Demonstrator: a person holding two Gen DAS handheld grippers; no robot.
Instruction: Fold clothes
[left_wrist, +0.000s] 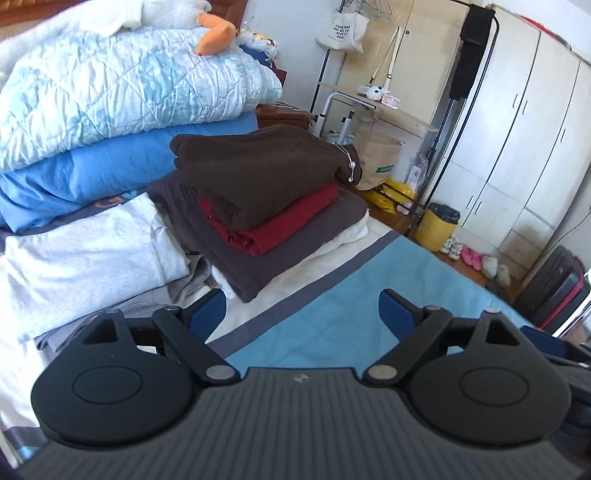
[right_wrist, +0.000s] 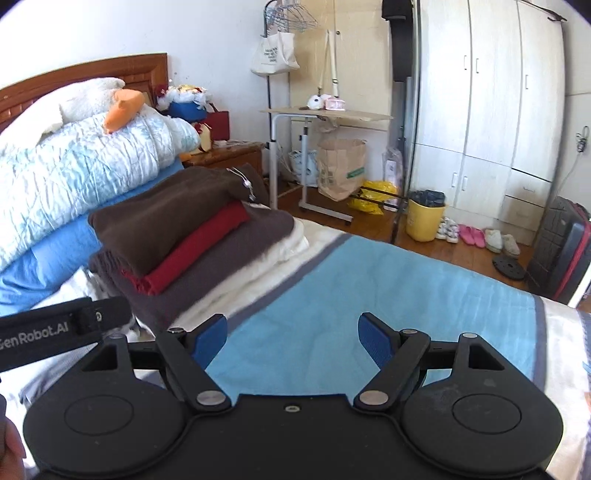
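Nearest in, both sets of tongs are spread wide with nothing between the blue pads: the left tongs (left_wrist: 303, 314) hang over the bed's blue cover (left_wrist: 332, 295), and the right tongs (right_wrist: 291, 334) hang over the same blue stretch, which lies bare in front of them. No garment is laid out for folding right now.

Just beyond the left tongs, on their left side, sits a light grey garment (left_wrist: 85, 251) over a rumpled grey and white heap. That bundle looks loose at the edges, so I'd judge it's what remains to be done.

A little farther back is the folded stack (right_wrist: 192, 240): a cream layer at the bottom, a broad grey-brown piece, a red one, and a dark brown top (left_wrist: 258, 173) with silver-tipped drawstrings hanging off its end. Edges are fairly square, each layer smaller than the one beneath. That reads as a good share of the task finished.

Behind the stack, piled quilts (left_wrist: 122, 92) rest against the headboard.
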